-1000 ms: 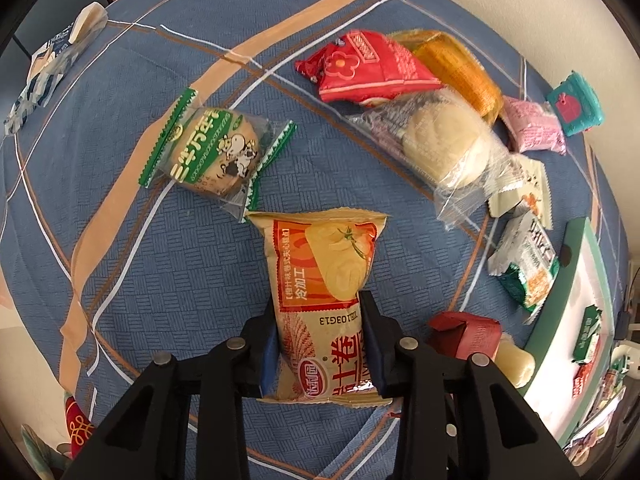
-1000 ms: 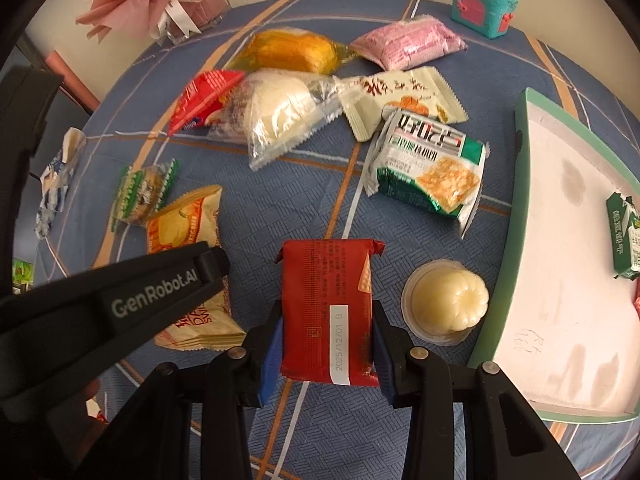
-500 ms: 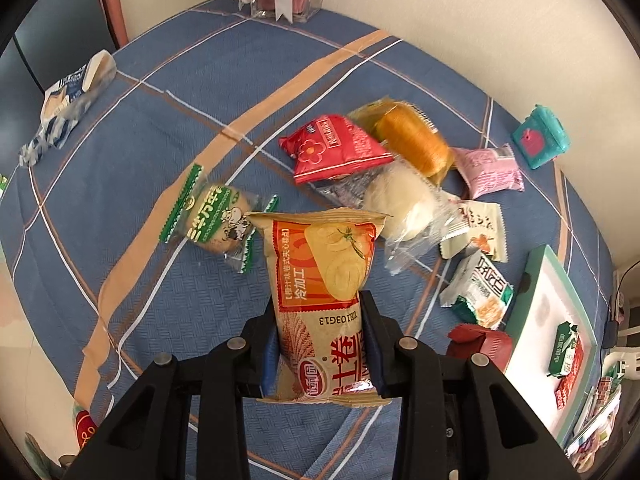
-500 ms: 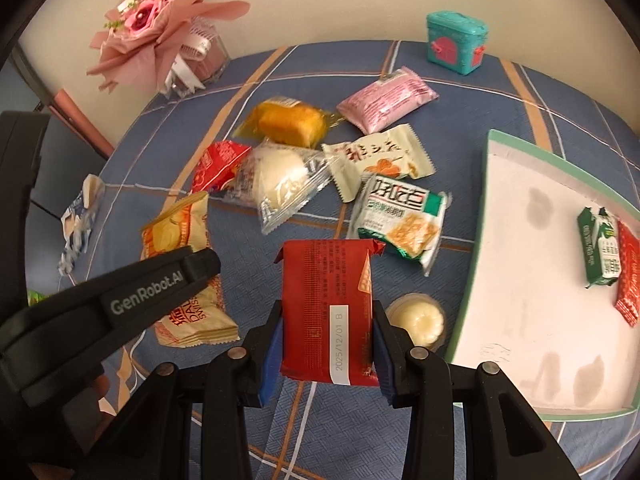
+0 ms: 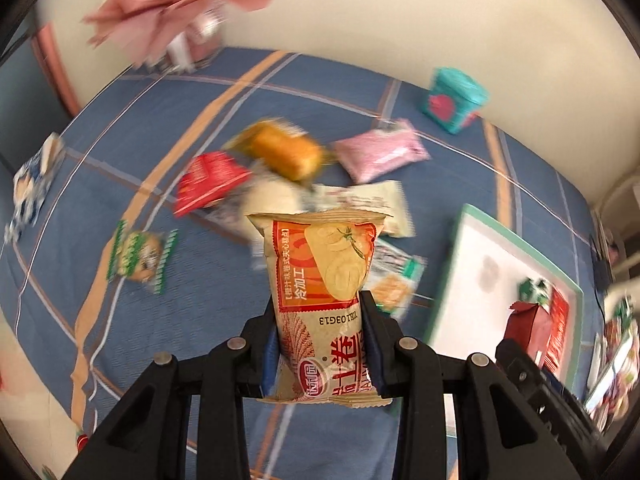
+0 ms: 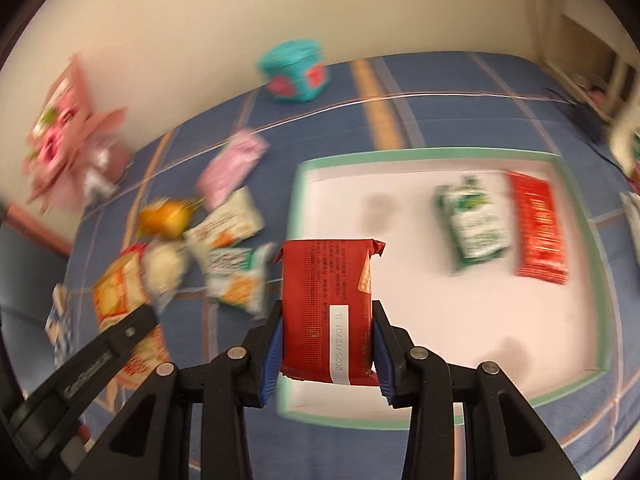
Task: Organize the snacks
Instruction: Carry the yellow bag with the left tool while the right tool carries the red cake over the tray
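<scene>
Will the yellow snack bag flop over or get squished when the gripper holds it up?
Probably not. The yellow snack bag stands upright above the left gripper, so it seems puffy and light. Its crinkly wrapper dents slightly where pinched, so a harder squeeze might crush the roll inside.

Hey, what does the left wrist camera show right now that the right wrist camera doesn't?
Only the left wrist view shows the green-edged cookie pack lying apart on the blue cloth, and the left gripper shut on the beige roll-cake pack. Only the right wrist view shows the right gripper gripping the dark red pack from close up. Both show the green-rimmed tray, the teal box and the pink bouquet.
</scene>
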`<move>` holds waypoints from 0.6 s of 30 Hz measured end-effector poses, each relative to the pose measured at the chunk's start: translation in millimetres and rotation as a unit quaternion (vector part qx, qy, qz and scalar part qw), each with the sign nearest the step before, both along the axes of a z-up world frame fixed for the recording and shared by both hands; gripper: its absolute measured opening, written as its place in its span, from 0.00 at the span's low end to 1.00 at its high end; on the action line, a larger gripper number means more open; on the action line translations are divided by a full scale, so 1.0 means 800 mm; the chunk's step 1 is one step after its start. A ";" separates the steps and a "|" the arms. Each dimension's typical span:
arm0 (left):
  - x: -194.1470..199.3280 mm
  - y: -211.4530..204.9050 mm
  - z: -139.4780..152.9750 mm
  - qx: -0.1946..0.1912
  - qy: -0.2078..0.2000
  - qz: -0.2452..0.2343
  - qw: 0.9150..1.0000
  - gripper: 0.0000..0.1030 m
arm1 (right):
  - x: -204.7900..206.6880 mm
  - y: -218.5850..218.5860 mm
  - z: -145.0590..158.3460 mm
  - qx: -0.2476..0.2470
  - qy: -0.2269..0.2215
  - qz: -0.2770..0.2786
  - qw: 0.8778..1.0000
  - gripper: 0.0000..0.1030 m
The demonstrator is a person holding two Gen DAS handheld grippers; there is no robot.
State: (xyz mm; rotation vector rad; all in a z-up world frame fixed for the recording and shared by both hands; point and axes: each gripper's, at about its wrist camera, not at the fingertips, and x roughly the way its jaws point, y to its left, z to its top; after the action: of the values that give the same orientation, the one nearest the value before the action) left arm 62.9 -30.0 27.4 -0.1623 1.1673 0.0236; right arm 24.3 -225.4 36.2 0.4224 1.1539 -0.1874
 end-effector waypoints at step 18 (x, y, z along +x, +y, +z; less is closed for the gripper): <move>-0.006 -0.152 -0.029 -0.004 0.027 -0.150 0.988 0.36 | -0.017 -0.103 -0.024 -0.017 0.043 -0.060 0.997 0.41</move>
State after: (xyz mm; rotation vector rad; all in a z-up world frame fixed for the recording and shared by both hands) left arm 58.0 -151.3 4.0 0.0088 1.2353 -0.2429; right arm 10.6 -308.1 17.0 0.4576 1.2093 -0.3322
